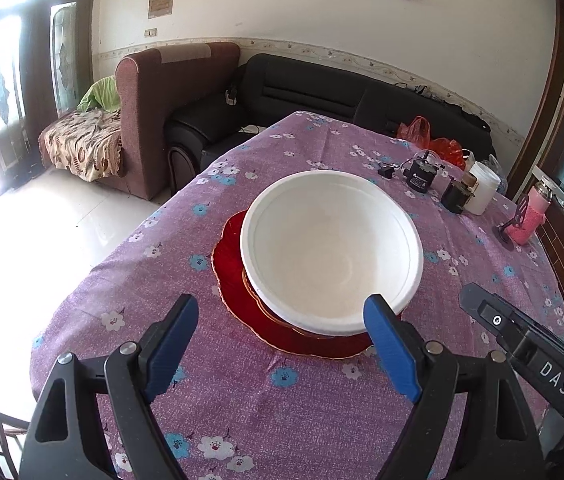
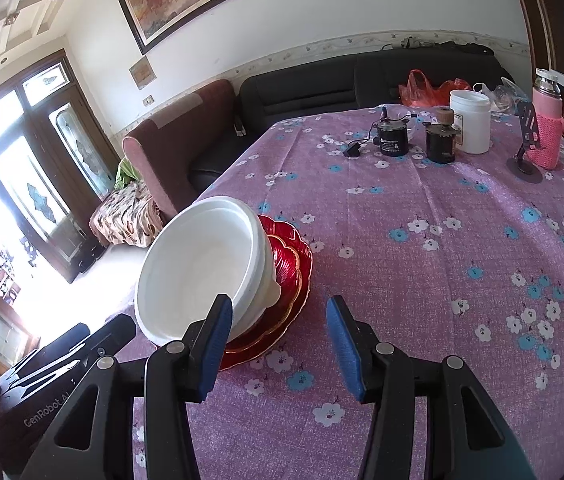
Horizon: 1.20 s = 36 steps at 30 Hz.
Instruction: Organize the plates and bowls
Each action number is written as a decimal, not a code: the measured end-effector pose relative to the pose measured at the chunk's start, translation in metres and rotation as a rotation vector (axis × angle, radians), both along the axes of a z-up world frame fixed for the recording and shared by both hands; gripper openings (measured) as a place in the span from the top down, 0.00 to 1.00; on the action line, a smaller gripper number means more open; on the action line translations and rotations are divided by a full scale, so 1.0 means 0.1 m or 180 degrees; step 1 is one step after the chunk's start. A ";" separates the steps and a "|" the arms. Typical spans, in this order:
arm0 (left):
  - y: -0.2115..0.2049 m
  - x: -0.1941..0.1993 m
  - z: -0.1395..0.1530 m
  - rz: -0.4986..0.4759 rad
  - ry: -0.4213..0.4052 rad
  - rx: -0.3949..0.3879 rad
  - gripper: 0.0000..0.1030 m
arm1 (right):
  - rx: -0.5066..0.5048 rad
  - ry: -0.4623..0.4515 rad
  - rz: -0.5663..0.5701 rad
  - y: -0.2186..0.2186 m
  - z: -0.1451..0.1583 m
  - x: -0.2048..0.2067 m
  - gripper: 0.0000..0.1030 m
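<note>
Looking at a finished-looking stack: white bowls nested, sitting on red plates near the table edge. L gripper is spread wide, holding nothing, its right pad by the bowl rim; can't tell if touching. R gripper also spread, empty, just beside the plates. Next, I'd judge: back both off w/o bumping the stack.

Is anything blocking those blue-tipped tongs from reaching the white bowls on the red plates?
Nothing visible does. Both the left tongs and right tongs are open, with only bare purple flowered tablecloth before the stacked white foam bowls on the scalloped red glass plates.
</note>
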<state>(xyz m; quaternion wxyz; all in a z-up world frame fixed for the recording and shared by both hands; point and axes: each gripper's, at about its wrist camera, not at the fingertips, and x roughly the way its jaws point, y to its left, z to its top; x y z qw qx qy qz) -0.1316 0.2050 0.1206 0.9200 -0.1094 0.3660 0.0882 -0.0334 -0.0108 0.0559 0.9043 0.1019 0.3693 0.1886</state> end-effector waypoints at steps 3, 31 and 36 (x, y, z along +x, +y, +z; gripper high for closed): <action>-0.08 -0.04 0.03 -0.0003 -0.0048 0.0086 0.16 | 0.0019 -0.0018 -0.0020 -0.06 -0.01 -0.07 0.48; -0.61 -0.34 0.29 0.0319 -0.0885 0.0596 0.04 | -0.0286 -0.0407 -0.0122 -0.31 -0.13 -0.39 0.34; -0.53 -0.51 0.46 0.0492 -0.1354 0.0537 0.00 | -0.0351 -0.0480 -0.0137 -0.30 -0.17 -0.37 0.29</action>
